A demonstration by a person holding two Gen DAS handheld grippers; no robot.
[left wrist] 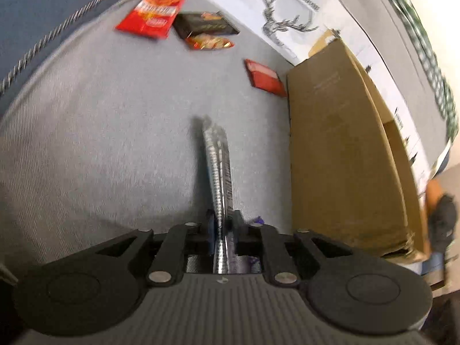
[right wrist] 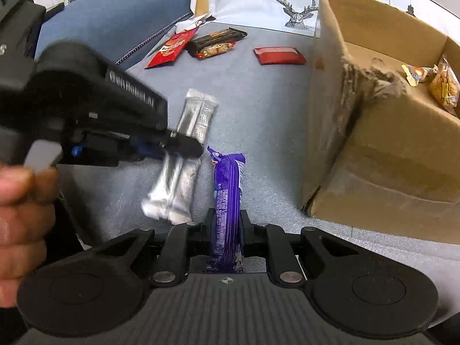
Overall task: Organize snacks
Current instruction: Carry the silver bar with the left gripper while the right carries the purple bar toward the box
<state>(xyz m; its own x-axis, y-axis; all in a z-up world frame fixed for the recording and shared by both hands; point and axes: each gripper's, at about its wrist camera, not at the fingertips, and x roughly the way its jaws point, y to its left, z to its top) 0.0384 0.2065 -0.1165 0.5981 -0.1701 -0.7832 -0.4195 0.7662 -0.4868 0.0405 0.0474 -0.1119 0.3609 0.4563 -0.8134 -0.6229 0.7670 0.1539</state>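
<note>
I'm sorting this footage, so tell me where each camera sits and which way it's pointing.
Left wrist: on the left gripper, facing the cardboard box side, clamping a silver packet.
Right wrist: on the right gripper, clamping a purple packet; the person's hand shows.
Shared: box, silver packet, red packet.
</note>
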